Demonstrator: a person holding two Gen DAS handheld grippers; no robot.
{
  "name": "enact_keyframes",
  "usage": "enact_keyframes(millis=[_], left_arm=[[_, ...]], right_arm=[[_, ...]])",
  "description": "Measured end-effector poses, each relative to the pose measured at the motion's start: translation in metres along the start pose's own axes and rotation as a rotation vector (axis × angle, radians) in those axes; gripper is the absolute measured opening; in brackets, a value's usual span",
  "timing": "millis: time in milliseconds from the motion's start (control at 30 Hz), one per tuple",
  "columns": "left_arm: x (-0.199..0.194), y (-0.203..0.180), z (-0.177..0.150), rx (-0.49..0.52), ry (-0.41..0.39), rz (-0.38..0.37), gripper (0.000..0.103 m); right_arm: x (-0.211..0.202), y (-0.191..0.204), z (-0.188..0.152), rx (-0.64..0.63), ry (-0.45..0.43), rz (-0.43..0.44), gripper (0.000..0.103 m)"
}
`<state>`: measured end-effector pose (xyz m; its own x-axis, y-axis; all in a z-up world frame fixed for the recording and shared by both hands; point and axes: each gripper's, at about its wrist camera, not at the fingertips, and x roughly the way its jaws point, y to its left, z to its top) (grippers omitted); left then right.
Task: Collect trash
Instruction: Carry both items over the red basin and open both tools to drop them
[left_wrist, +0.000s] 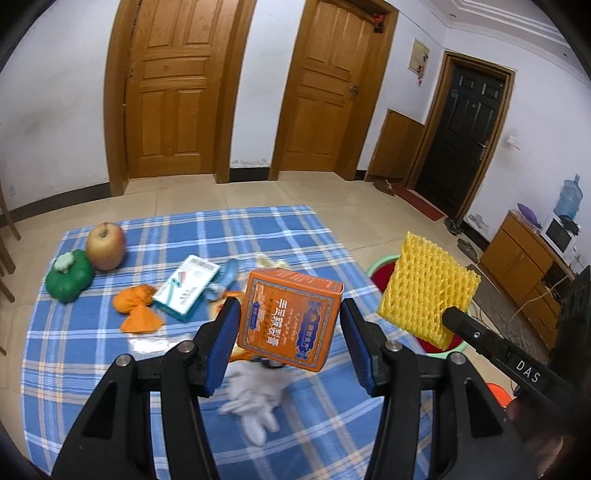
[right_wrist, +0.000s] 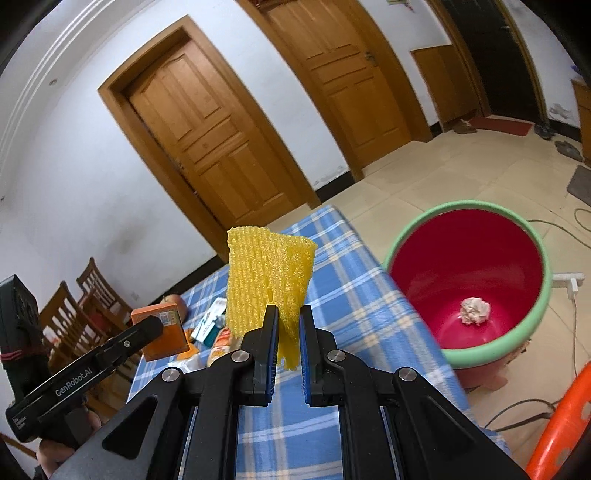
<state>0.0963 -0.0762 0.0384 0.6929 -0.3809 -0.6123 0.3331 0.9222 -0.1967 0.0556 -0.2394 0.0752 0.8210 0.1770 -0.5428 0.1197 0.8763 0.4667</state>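
Above checked tablecloth (left_wrist: 110, 350), left hand-held gripper (left_wrist: 290, 314) clamps orange box (left_wrist: 291, 317); right hand-held gripper (right_wrist: 288, 328) pinches yellow foam net (right_wrist: 267, 273).

— What do the grabbers look like?

— The left gripper (left_wrist: 290, 314) is black, with blue pads on its fingers (left_wrist: 227, 332) and shiny round screws.

— And the other one?

— The right gripper (right_wrist: 288, 332) looks the same. Its side says "DAS" in white. The left one's side says "GenRobot.AI".

Even, bright indoor light; strong fisheye bending at edges, dark corners; white cloth (left_wrist: 255, 402) motion-blurred
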Motion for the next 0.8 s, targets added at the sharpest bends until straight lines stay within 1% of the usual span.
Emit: enact_keyframes(millis=[400, 800], left_arm=[[0.031, -0.059, 0.006, 0.088, 0.041, -0.056, 0.056], [0.088, -0.104, 0.004, 0.152, 0.131, -0.101, 0.056]], right_arm=[[-0.028, -0.057, 0.007, 0.103, -0.059, -0.094, 0.010], [-0.023, -0.110, 0.007, 0.156, -0.059, -0.235, 0.011]])
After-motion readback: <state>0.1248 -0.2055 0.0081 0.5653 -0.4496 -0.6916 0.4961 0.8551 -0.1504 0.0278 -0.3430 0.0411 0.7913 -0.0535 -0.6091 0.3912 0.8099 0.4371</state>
